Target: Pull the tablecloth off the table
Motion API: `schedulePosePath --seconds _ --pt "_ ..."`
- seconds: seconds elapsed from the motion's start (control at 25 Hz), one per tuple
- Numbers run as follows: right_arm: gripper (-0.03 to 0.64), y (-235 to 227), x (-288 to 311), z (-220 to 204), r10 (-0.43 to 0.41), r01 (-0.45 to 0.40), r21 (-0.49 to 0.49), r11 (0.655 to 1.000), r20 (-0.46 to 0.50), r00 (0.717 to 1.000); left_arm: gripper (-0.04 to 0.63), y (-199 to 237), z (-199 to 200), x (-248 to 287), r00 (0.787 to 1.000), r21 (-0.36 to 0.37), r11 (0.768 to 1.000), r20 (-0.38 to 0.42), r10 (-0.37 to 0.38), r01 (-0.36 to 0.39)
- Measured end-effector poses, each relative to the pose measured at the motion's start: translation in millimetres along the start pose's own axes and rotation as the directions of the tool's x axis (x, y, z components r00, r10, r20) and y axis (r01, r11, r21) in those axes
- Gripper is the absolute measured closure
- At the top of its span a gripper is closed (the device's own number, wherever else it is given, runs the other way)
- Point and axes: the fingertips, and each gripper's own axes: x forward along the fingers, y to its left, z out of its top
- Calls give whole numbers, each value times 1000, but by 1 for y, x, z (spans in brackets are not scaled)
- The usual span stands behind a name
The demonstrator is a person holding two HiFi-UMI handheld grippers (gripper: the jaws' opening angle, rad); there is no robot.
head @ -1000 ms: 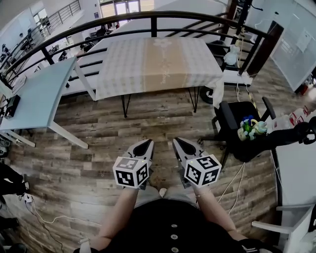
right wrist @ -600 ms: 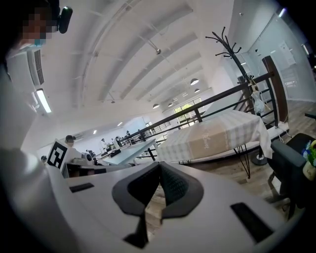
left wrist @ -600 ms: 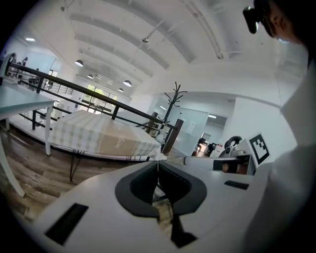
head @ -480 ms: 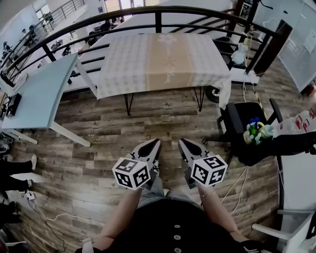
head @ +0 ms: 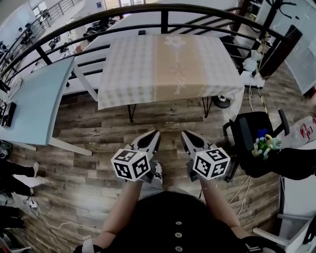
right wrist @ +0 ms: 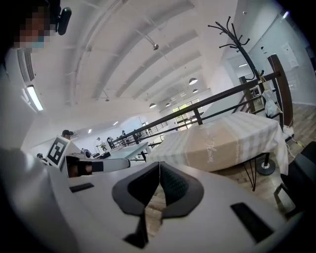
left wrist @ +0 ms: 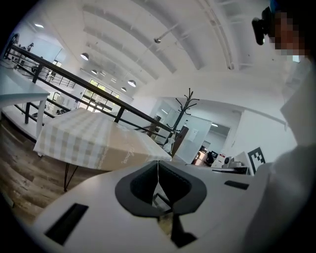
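Big open room with a plank wood floor and a curved black railing along the far side. The tablecloth, pale checks with a tan band down the middle, lies spread flat over the counter just this side of the railing, and its near edge hangs over the thin black legs. There's a pale blue counter off to the left, a black chair near right, and a bare strip of floor in front of the cloth's near edge. Left claw and right claw hang side by side over that strip, both pinched fully closed on nothing, clear of the cloth
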Motion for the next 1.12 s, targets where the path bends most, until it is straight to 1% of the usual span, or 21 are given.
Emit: schedulePosePath --seconds 0.16,0.28,0.4,0.56,0.68,0.8,0.96,1.12 --pt "589 -12 47 22 -17 17 16 1000 12 1000 580 41 29 26 1000 -16 1000 -15 -3 2" --pt "589 -19 76 33 -12 12 35 999 20 1000 580 69 42 45 999 -32 999 -36 -5 4" --pt "589 -27 94 39 -28 27 55 998 19 999 579 87 50 61 998 -51 999 -60 -5 2" --pt "589 -42 109 41 -50 50 93 994 -1 999 580 107 47 77 995 -82 996 -100 17 -25" --pt "589 -58 122 37 -57 60 134 989 -28 998 579 118 41 91 992 -126 992 -124 6 -21" --pt "589 -75 135 35 -54 63 184 981 -52 997 580 129 39 107 990 -159 987 -142 6 -29" --pt "588 -101 156 38 -52 66 207 976 -73 996 580 145 42 138 987 -184 981 -158 23 -53" --pt "588 -125 177 38 -32 58 263 963 -101 994 579 163 42 165 983 -226 970 -177 54 -94"
